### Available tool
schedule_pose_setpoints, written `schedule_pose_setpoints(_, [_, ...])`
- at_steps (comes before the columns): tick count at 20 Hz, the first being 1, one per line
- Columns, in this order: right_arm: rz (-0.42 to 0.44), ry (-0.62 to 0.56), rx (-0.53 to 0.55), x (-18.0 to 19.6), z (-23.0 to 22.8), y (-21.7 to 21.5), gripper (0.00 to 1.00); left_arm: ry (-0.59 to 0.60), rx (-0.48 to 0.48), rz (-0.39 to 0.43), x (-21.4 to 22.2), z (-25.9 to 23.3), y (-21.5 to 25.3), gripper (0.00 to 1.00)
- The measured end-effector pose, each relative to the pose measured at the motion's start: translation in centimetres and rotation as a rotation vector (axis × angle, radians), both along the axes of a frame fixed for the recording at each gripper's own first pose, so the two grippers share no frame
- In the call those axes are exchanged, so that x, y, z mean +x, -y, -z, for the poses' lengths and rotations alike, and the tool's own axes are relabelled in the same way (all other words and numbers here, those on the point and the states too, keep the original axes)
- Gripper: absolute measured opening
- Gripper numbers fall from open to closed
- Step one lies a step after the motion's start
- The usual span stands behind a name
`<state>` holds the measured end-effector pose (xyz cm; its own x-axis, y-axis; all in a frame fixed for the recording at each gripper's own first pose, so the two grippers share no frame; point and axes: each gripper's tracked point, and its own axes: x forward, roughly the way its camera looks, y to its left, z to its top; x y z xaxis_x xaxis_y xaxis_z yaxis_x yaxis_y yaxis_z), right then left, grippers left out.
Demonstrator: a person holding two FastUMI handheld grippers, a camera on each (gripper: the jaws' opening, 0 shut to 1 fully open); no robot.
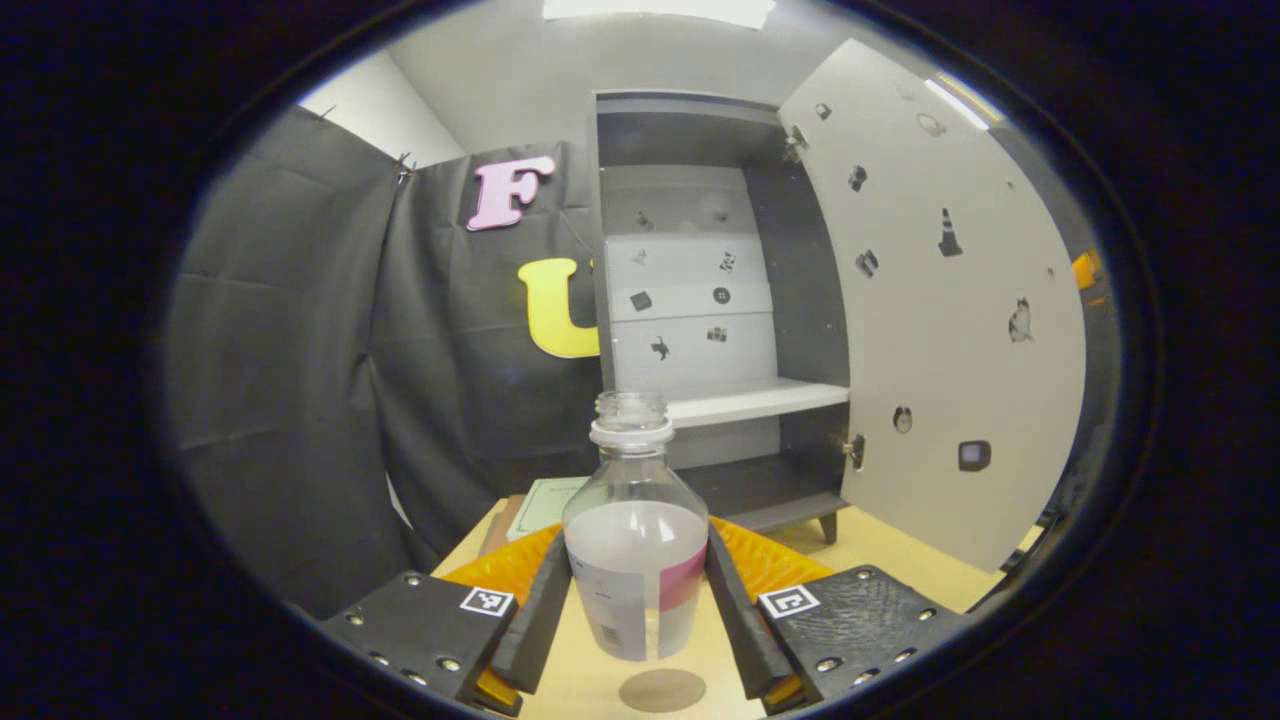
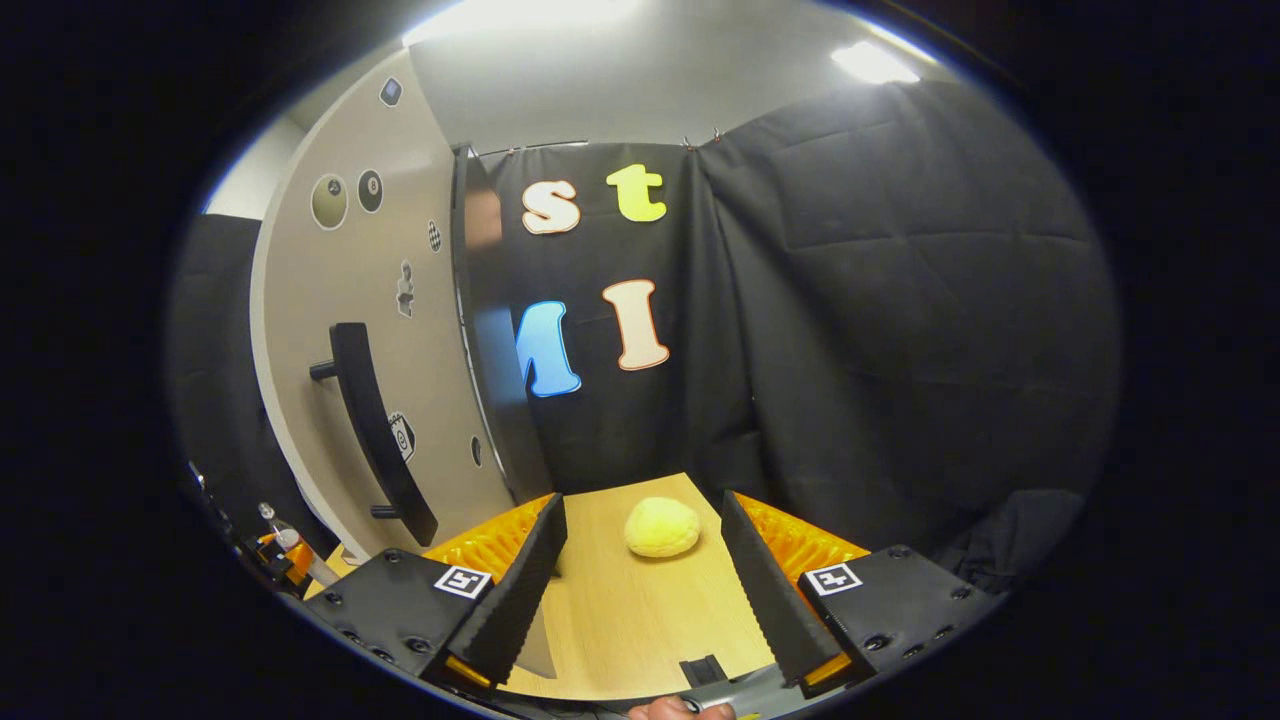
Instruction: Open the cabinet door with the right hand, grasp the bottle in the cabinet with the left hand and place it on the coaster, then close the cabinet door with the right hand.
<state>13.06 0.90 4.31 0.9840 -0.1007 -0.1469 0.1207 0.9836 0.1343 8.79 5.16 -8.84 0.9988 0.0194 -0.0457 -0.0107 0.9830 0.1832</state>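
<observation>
Two ribbed fingers of the left gripper press on the sides of one clear plastic bottle, upright, capless, with a pale label and a pink patch on it. Just below the bottle, one round brown coaster lies flat on the smooth light-wood tabletop; whether the bottle's base touches it is hard to tell. Behind stands one grey cabinet with a white shelf, its flat pale door swung wide open and dotted with small stickers too small to make out. A greenish book lies partly hidden behind the bottle.

In the right gripper view, the right gripper is spread wide and holds nothing. One lumpy yellow bun-like thing sits on the tabletop ahead between its fingers. At left the door shows one curved black handle.
</observation>
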Motion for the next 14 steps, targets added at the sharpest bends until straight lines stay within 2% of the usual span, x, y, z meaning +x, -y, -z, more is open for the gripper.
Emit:
schedule_pose_setpoints(1, [-0.001,0.016,0.002,0.0,-0.4,-0.2,0.93,0.0,-0.001,-0.008,0.1,1.5,-0.1,0.74])
schedule_pose_setpoints(2, [-0.003,0.035,0.005,0.4,-0.9,-0.5,0.93,-0.004,-0.004,-0.022,0.1,3.0,-0.3,0.74])
schedule_pose_setpoints(3, [-0.012,0.055,0.005,0.8,-1.1,-0.9,0.98,-0.015,-0.005,-0.051,0.2,4.8,-0.8,0.74])
schedule_pose_setpoints(4, [-0.012,0.067,-0.005,1.4,-1.3,-0.8,0.93,-0.039,-0.012,-0.09,0.3,6.6,-1.4,0.72])
schedule_pose_setpoints(5, [0.0,0.067,-0.018,2.0,-1.0,-0.3,0.98,-0.049,-0.022,-0.115,0.3,8.4,-1.7,0.72])
schedule_pose_setpoints(7, [0.031,0.041,-0.008,2.9,-0.2,0.7,0.98,-0.06,-0.052,-0.17,0.0,11.1,-2.2,0.72])
schedule_pose_setpoints(9, [0.045,0.032,0.031,3.5,0.0,0.8,0.98,-0.056,-0.094,-0.182,0.4,13.3,-1.8,0.72])
schedule_pose_setpoints(14, [0.135,-0.014,0.033,3.6,0.7,3.5,0.98,-0.066,-0.076,-0.221,-0.6,17.9,-2.0,0.72])
